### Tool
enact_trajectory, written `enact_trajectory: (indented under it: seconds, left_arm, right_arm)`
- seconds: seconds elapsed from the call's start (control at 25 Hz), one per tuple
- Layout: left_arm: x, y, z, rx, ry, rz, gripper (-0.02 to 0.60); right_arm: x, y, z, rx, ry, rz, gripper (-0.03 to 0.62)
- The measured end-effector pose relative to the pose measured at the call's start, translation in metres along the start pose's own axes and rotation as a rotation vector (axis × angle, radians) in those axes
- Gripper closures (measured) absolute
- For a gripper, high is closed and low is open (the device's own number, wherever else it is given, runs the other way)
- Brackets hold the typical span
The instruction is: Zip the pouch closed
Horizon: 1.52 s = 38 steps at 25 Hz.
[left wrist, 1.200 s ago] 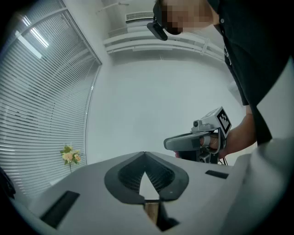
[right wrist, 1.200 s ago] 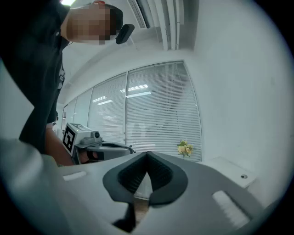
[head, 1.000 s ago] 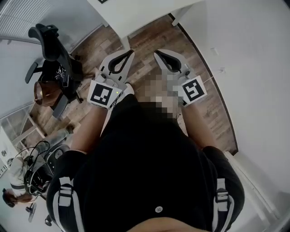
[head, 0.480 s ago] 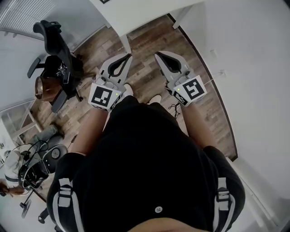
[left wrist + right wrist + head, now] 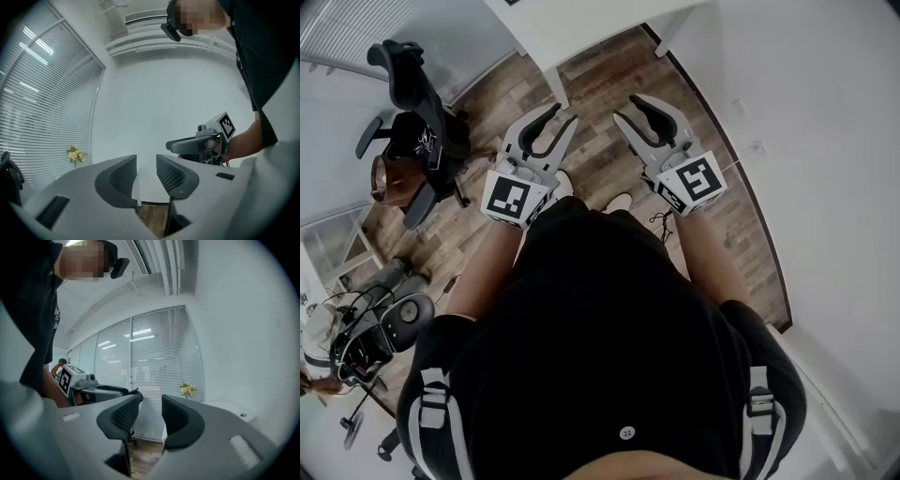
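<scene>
Left gripper [image 5: 564,113] and right gripper [image 5: 628,107] have just been opening, jaws apart and empty, near office chair [image 5: 417,103].

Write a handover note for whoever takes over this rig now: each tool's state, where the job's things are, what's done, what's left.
Left tool: jaws have just been opening, now apart, nothing between them; held level above the wood floor.
Right tool: likewise just opening, empty, level beside the left.
Pouch: in no view; only an edge of the white table shows ahead.
Done: nothing that shows.
Left: find the pouch, steady it with one tool, pull the zipper shut with the other.
</scene>
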<state>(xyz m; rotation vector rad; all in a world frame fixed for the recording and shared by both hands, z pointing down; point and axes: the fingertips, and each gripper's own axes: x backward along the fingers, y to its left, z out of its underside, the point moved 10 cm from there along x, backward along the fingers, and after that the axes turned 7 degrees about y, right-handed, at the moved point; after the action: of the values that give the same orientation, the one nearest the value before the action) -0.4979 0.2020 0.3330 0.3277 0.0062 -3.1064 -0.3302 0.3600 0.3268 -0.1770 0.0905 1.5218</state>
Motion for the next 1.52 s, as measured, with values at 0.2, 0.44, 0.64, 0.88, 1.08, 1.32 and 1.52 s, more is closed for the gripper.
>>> enact_trajectory:
  seconds: [0.2,0.44,0.64,0.88,1.08,1.32,1.52]
  left_arm:
    - [-0.006,-0.012,-0.001,0.006,-0.016,-0.002,0.38]
    - [-0.012,-0.026,-0.005,0.011,-0.025,-0.009,0.313]
    - [-0.02,-0.043,-0.009,0.009,-0.031,-0.016,0.299]
    - [-0.033,-0.07,-0.01,0.0,-0.028,-0.021,0.296]
    - [-0.044,-0.084,-0.014,-0.003,-0.028,-0.029,0.293]
    - [-0.056,-0.093,-0.016,-0.009,-0.026,-0.022,0.293]
    - [-0.072,-0.079,-0.008,0.008,-0.013,-0.032,0.293]
  right_arm:
    - [0.015,-0.001,0.001,-0.016,-0.018,0.01,0.387]
    - [0.032,-0.009,0.004,-0.009,-0.017,0.028,0.328]
    - [0.047,-0.016,0.007,-0.005,-0.017,0.023,0.303]
    - [0.07,-0.026,0.013,0.001,-0.026,0.004,0.295]
    - [0.083,-0.035,0.017,-0.005,-0.024,-0.015,0.293]
    - [0.089,-0.046,0.017,0.014,-0.009,-0.007,0.293]
    - [0.076,-0.061,0.023,0.002,0.002,-0.011,0.293]
